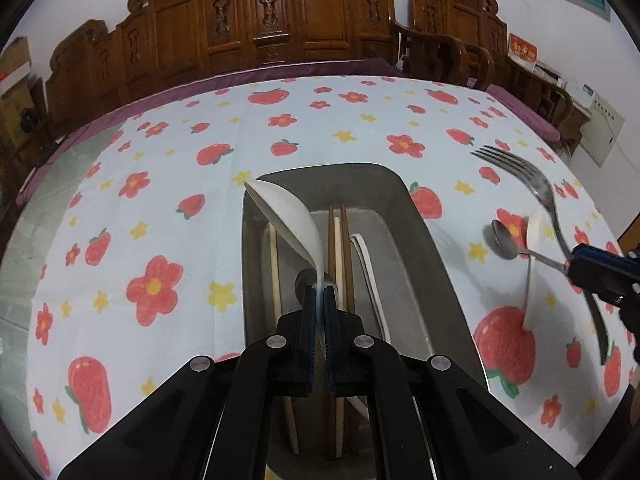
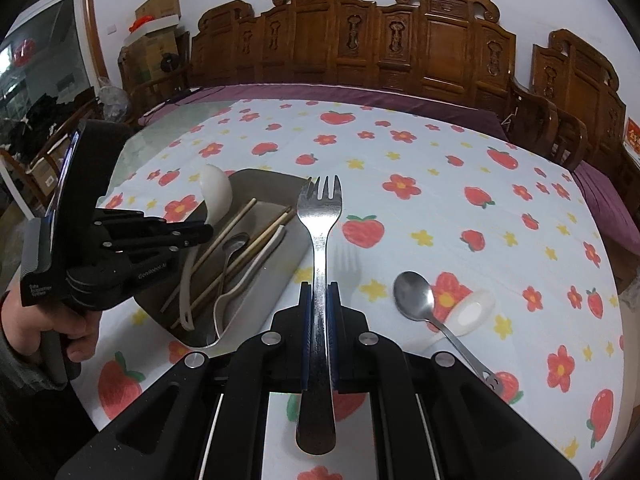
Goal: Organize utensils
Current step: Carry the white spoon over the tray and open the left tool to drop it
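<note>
My left gripper is shut on a white ladle-like spoon and holds it over the grey tray; it also shows in the right wrist view with the white spoon. The tray holds chopsticks, a metal spoon and white utensils. My right gripper is shut on a metal fork, held above the cloth right of the tray; the fork also shows in the left wrist view. A metal spoon and a white ceramic spoon lie on the cloth at the right.
The table wears a white cloth with strawberries and flowers. Carved wooden chairs line the far edge. Boxes stand at the far left of the right wrist view.
</note>
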### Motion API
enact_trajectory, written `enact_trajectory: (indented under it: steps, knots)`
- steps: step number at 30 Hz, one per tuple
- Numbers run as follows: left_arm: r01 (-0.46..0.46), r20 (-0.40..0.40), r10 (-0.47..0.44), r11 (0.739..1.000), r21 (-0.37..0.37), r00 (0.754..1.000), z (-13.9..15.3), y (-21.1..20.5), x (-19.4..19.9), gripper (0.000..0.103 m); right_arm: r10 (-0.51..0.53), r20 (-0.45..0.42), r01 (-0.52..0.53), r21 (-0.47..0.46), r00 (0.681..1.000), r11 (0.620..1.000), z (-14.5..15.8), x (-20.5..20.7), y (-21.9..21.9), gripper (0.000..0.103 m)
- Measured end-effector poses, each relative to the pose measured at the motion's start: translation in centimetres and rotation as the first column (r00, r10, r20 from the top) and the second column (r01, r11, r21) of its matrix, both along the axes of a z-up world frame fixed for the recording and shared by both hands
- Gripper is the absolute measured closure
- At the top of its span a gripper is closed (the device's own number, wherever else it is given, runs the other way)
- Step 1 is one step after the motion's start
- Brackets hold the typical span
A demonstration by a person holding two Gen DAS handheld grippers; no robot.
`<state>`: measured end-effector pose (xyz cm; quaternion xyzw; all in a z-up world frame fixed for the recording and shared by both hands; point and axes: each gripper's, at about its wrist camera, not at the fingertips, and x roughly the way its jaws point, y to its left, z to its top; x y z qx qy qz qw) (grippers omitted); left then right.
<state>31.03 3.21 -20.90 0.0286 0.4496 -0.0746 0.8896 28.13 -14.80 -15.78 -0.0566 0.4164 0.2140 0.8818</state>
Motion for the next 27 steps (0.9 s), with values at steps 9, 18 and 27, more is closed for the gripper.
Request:
enact_trajectory:
  steps: [9,18,27]
  knots:
    - [0.003,0.063,-0.002,1.000,-0.022,0.998,1.8,0.9,-0.7,0.082,0.017,-0.003,-0.017,0.001,1.000,1.000,-0.3,0.6,1.9,0.094]
    - [-0.043,0.133,0.046,0.999,-0.031,0.990,4.2,4.1,-1.3,0.049,0.054,-0.010,-0.053,0.025,0.999,0.998,-0.5,1.2,5.3,0.094]
    - [-0.098,0.163,0.099,0.995,-0.014,0.982,5.2,6.5,-1.6,0.023,0.081,-0.039,-0.079,0.030,0.996,0.996,-1.7,2.6,8.8,0.094]
